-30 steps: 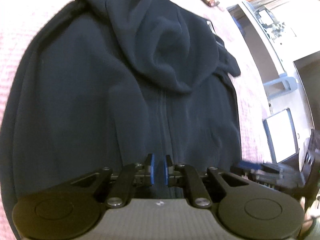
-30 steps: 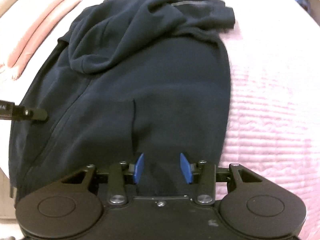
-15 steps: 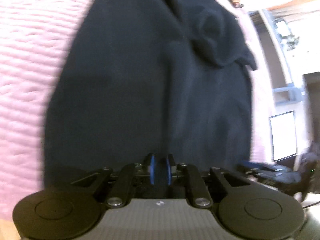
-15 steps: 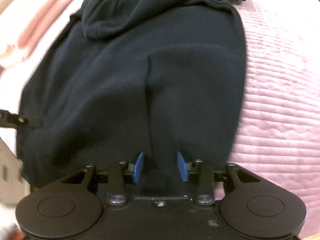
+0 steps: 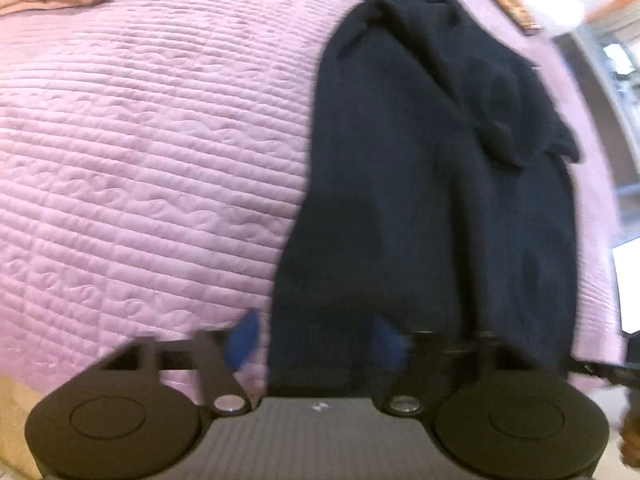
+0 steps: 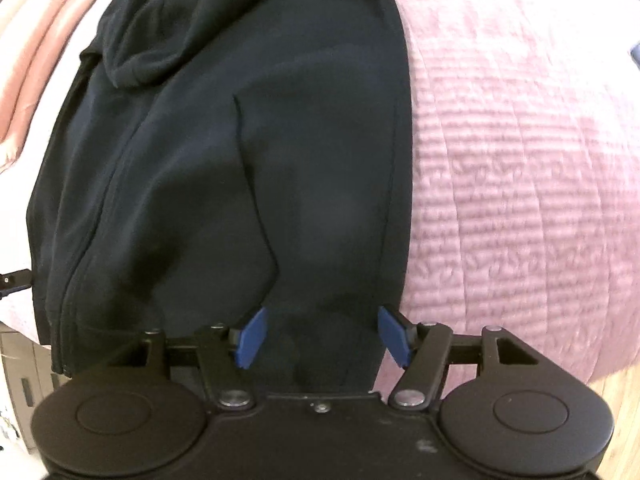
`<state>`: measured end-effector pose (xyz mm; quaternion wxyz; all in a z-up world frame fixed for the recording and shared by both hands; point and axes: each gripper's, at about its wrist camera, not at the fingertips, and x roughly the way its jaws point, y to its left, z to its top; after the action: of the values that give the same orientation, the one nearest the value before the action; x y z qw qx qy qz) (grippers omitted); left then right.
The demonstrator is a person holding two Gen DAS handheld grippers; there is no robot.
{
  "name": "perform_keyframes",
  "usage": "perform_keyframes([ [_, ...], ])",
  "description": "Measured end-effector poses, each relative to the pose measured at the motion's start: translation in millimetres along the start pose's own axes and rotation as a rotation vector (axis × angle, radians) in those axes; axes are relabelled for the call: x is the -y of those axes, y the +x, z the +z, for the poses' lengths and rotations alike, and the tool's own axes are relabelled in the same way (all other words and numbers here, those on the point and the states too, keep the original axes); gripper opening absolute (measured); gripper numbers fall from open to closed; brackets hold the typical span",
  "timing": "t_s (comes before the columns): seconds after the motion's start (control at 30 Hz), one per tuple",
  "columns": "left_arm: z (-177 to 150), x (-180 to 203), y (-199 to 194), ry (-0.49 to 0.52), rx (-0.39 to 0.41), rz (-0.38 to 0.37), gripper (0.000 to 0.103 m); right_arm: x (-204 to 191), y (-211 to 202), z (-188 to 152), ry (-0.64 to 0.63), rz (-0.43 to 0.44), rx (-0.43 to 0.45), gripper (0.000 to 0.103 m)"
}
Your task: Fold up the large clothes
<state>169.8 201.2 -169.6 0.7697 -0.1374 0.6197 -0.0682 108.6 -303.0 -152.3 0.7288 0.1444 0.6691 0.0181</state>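
Both the left gripper (image 5: 316, 340) and the right gripper (image 6: 324, 336) were spread wide over the dark hoodie (image 5: 432, 184). Only the left view showed the package (image 5: 514, 10) on the pink quilt (image 5: 152, 152).

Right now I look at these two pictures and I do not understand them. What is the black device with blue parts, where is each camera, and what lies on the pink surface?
No robot is here: a person holds one hand tool in each hand, each with a camera looking forward along two blue-padded fingers. One picture comes from the left gripper, the other from the right gripper. A dark navy hooded jacket lies on a pink quilted bedspread. Both pairs of jaws stand open, with the jacket's near edge between them. Nothing appears to be pinched, though the left picture is blurred.
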Motion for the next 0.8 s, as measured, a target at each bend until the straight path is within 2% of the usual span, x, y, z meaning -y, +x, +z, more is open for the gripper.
perform_keyframes([
  [0.07,-1.7,5.8,8.1,-0.006,0.012,0.027,0.071,-1.6,1.1,-4.0,-0.001,-0.014,-0.009,0.075],
  [0.13,-6.5,-0.7,23.3,-0.027,-0.055,-0.045,0.072,-0.2,1.8,-6.3,0.012,-0.024,-0.011,0.075],
  [0.17,-7.7,3.5,27.9,-0.011,-0.052,-0.047,0.079,1.0,3.1,-7.4,0.022,-0.026,-0.018,0.075],
  [0.2,-8.1,9.8,31.2,0.02,-0.034,-0.042,0.076,1.4,5.2,-8.1,0.032,-0.03,-0.025,0.075],
  [0.23,-7.2,15.1,34.6,0.037,-0.026,-0.028,0.068,2.2,7.1,-9.0,0.043,-0.034,-0.033,0.075],
  [0.3,-4.5,27.0,35.5,0.078,-0.004,0.02,0.014,2.3,11.2,-10.6,0.061,-0.033,-0.048,0.075],
  [0.33,-4.1,31.2,34.0,0.091,0.002,0.003,0.006,1.6,12.4,-11.7,0.067,-0.034,-0.05,0.075],
  [0.43,-6.0,40.6,27.0,0.139,0.025,0.026,0.005,-4.0,16.5,-13.8,0.068,-0.039,-0.057,0.075],
  [0.47,-5.8,38.1,21.3,0.13,0.042,0.012,0.006,-6.2,17.2,-15.1,0.066,-0.047,-0.059,0.075],
  [0.57,-4.4,9.2,3.0,-0.027,0.078,-0.089,0.006,-5.9,20.7,-17.2,0.07,-0.064,-0.07,0.075],
  [0.6,-4.6,-5.0,-0.4,-0.078,0.086,-0.093,0.005,-3.5,22.3,-18.4,0.079,-0.066,-0.072,0.075],
  [0.63,-4.7,-21.1,-1.6,-0.132,0.098,-0.065,0.006,-1.2,23.4,-19.0,0.089,-0.063,-0.073,0.075],
  [0.67,-5.5,-38.0,0.1,-0.198,0.091,-0.091,0.006,-0.4,24.8,-19.2,0.094,-0.061,-0.073,0.075],
  [0.7,-7.7,-56.7,4.9,-0.286,0.074,-0.168,0.006,0.2,25.2,-19.1,0.094,-0.06,-0.072,0.075],
  [0.73,-10.7,-69.2,9.7,-0.354,0.066,-0.207,0.006,0.6,25.4,-19.1,0.092,-0.061,-0.072,0.075],
  [0.77,-10.9,-70.5,12.0,-0.353,0.058,-0.206,0.006,-1.8,26.4,-18.1,0.091,-0.063,-0.072,0.075],
  [0.8,-9.3,-65.5,13.0,-0.312,0.05,-0.201,0.006,-1.7,26.1,-18.2,0.092,-0.063,-0.073,0.075],
])
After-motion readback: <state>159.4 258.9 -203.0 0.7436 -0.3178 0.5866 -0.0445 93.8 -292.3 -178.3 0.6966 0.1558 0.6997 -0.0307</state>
